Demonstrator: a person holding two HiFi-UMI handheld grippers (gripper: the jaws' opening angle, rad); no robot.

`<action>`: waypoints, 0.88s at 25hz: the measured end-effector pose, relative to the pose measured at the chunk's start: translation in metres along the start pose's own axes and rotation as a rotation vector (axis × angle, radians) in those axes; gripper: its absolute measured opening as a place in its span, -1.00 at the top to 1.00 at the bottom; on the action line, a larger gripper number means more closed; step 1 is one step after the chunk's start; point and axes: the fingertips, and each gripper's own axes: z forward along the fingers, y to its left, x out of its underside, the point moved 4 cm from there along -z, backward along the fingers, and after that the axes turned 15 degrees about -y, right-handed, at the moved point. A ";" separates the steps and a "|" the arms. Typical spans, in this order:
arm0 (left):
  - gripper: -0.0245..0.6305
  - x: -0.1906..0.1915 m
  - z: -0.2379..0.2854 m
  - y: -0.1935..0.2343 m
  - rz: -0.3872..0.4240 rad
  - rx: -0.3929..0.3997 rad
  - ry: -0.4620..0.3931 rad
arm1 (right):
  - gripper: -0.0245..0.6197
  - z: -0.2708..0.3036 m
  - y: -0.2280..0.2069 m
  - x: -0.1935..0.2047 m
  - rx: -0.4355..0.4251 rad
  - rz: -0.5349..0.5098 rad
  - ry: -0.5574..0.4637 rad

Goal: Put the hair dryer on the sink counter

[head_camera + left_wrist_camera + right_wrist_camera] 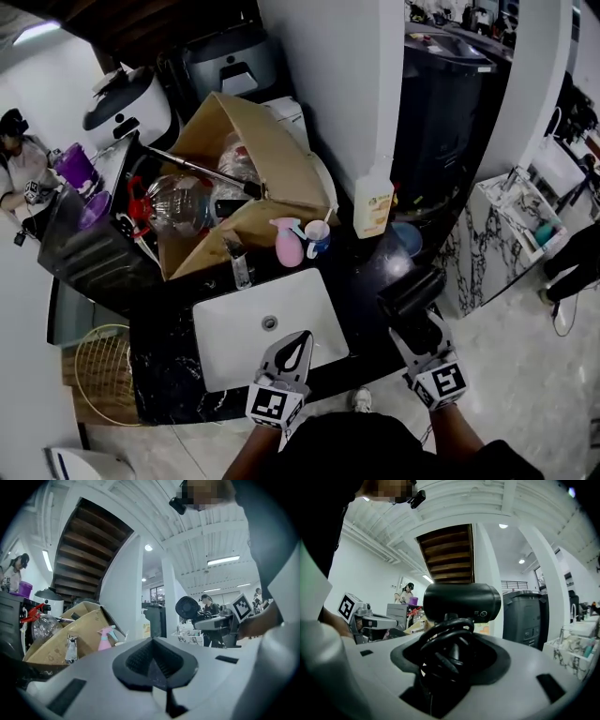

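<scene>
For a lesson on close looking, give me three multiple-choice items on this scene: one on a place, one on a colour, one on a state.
1. Where is the spray bottle?
A on the floor
B on the counter behind the sink
C atop the bin

2. The dryer is
A black
B white
C pink

3. The right gripper is
A wide open
B shut on the dryer
C shut and empty

Answers:
1 B, it stands beside the cup past the basin.
2 A, barrel and cord are black.
3 B, the jaws clamp its handle.
</scene>
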 end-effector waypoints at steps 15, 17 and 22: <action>0.93 0.034 0.017 -0.012 -0.025 -0.185 0.109 | 0.13 0.045 -0.060 0.050 -0.121 0.013 0.139; 0.93 0.032 0.020 -0.010 -0.044 -0.186 0.100 | 0.13 0.053 -0.062 0.056 -0.122 0.001 0.149; 0.93 0.022 0.018 0.018 -0.019 -0.223 0.073 | 0.13 0.071 -0.063 0.068 -0.082 0.000 0.154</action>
